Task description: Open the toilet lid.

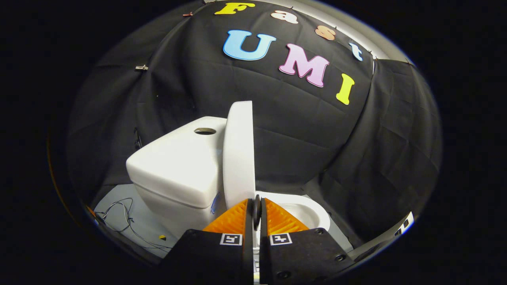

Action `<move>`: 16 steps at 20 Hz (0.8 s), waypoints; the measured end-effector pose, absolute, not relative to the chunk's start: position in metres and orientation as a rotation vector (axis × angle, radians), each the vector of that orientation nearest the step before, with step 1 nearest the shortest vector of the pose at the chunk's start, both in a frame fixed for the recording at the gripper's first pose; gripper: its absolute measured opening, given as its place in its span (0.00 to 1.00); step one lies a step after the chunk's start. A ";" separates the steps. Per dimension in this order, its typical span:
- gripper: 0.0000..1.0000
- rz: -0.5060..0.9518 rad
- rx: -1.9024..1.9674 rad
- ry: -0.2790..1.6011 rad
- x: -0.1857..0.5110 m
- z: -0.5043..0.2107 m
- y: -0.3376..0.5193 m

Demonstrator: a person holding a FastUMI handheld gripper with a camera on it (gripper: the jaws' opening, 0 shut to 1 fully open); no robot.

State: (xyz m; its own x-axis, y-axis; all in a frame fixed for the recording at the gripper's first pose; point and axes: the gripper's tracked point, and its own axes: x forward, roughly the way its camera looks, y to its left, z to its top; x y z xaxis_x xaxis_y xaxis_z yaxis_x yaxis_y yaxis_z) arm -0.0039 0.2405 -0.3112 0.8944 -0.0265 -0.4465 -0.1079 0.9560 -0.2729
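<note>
Two fingers of the claw (257, 211) stand pressed nearly together, with a thin dark sliver between the tips; whether anything is pinched there cannot be told, though the jaws read as clenched.

Lid (239, 152): raised edge-on just ahead of the fingertips, near upright, its lower end meeting the tips. Tank (176, 166): left of the lid, just behind it. Bowl (307, 211): ahead and right of the tips, its rim exposed.

Judged state: the lift is almost complete. The remaining step is to seat the lid against the tank.

Procedure:
1. Push the lid toward the tank slowly; let it settle, not slam.
2. Apply force low and square to the lid's face, so the tips do not slide off its rounded edge.
3. Withdraw straight back.

Clearances: open room lies right of the lid, above the bowl. Left of the claw, the tank corner is near. Loose wires (119, 215) lie on the floor (146, 225), far left.
</note>
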 end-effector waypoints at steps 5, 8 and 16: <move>0.11 0.056 -0.301 0.459 -0.003 -0.310 0.244; 0.32 0.096 -0.277 0.468 -0.007 -0.313 0.251; 0.98 0.092 -0.249 0.466 -0.011 -0.309 0.243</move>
State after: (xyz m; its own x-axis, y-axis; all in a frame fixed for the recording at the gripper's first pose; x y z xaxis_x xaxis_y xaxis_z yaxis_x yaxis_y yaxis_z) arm -0.0114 0.2428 -0.3092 0.8898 0.0304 -0.4552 -0.1440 0.9655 -0.2168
